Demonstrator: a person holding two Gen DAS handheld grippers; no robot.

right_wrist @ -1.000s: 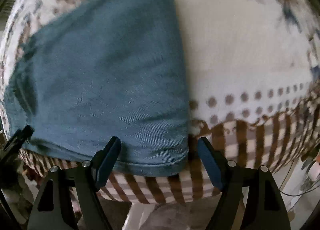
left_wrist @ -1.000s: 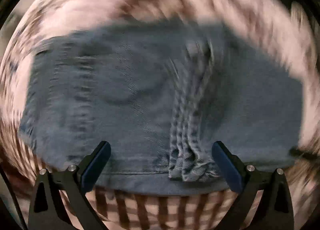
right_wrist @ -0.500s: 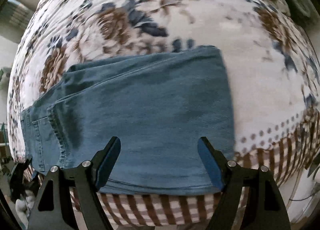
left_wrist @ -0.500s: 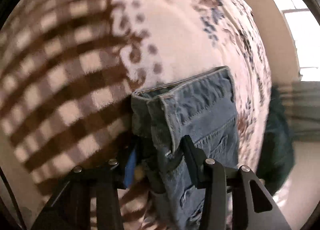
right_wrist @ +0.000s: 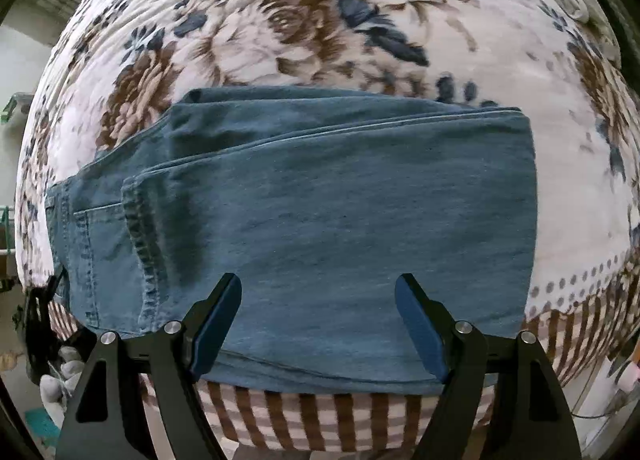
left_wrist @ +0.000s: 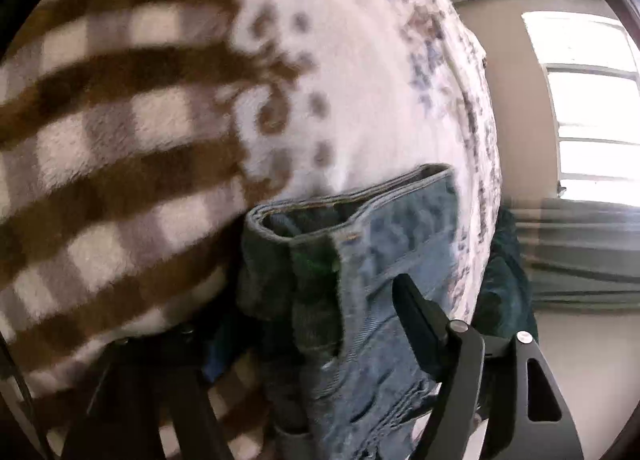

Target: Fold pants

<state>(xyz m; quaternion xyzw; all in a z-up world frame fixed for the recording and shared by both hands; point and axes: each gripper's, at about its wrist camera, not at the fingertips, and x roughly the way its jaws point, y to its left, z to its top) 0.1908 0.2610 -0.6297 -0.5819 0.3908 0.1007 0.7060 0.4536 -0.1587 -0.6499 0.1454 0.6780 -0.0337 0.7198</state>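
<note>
The blue denim pants (right_wrist: 328, 219) lie folded across the near edge of a bed, waistband and back pocket at the left, fold at the right. My right gripper (right_wrist: 318, 320) hovers over their near edge, open and empty. In the left wrist view my left gripper (left_wrist: 316, 324) is shut on the waistband end of the pants (left_wrist: 360, 260), with denim bunched between the jaws. The left gripper also shows at the far left of the right wrist view (right_wrist: 36, 320), at the waistband corner.
The bed is covered by a floral blanket (right_wrist: 320, 19) with a brown-and-white checked border (right_wrist: 320, 416) hanging over the near edge. A dark green cloth (left_wrist: 504, 284) lies beyond the bed's far side. A window (left_wrist: 592, 107) is at right.
My left gripper went from open over the pants to shut on the waistband end. My right gripper drew back, so the whole folded pants show.
</note>
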